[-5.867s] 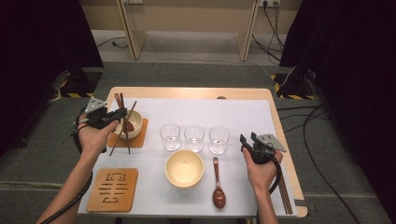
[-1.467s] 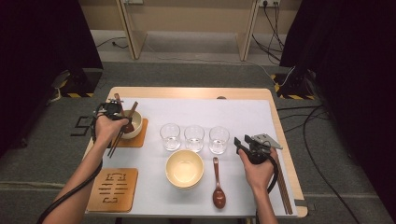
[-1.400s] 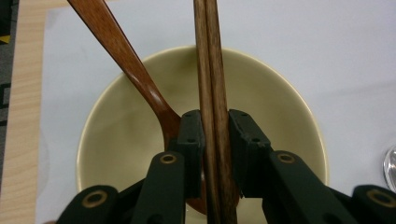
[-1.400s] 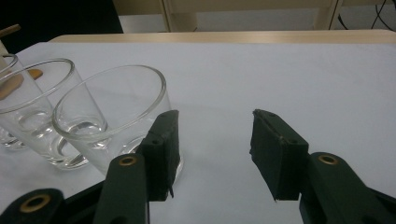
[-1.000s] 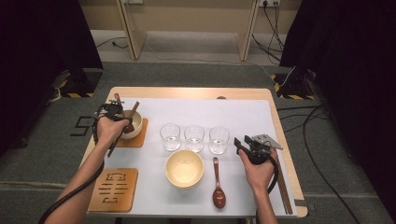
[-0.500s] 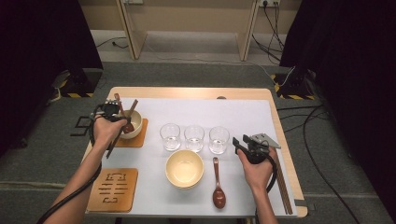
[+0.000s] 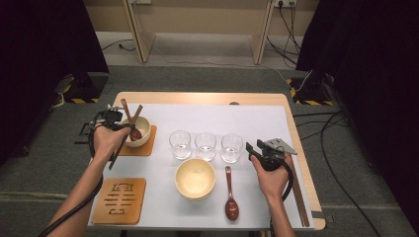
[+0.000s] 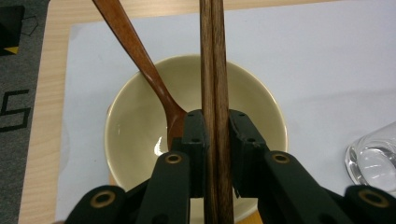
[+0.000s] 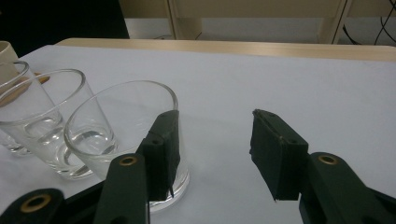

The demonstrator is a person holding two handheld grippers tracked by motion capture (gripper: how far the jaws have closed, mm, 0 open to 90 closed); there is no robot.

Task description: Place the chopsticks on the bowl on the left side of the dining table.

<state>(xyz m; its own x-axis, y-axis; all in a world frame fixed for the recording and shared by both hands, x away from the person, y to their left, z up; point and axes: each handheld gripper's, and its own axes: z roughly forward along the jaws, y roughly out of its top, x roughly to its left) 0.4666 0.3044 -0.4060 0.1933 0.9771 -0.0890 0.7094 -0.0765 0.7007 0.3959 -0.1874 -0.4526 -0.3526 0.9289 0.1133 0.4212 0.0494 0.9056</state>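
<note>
1. The left gripper (image 8: 215,135) has its two black jaws pressed onto a pair of dark wooden chopsticks (image 8: 214,60), which run straight up between the pads, side by side and touching.
2. In the high view the left gripper (image 7: 109,120) sits at the far left of the table, beside a small cream bowl (image 7: 134,132), and the chopsticks (image 7: 118,148) slant from above the bowl back over the hand toward the near left.
3. That small bowl (image 8: 135,140) rests on a brown coaster (image 7: 146,147) and holds a brown wooden spoon (image 8: 140,60), its handle leaning over the far rim (the scoop sits at the bottom, just beside the left jaw).
4. The right gripper (image 9: 212,154) has its jaws spread with nothing between them, hovering over the white mat (image 9: 280,84); its left jaw stands just in front of the nearest glass (image 9: 121,121).
5. In the high view the right gripper (image 7: 259,152) is at the right of a row of three clear glasses (image 7: 205,145).
6. Near the middle sit a larger cream bowl (image 7: 195,178) and a second spoon (image 7: 230,197); a cut-out coaster (image 7: 119,200) lies at the near left.
7. Another pair of chopsticks (image 7: 298,197) lies along the right edge.
</note>
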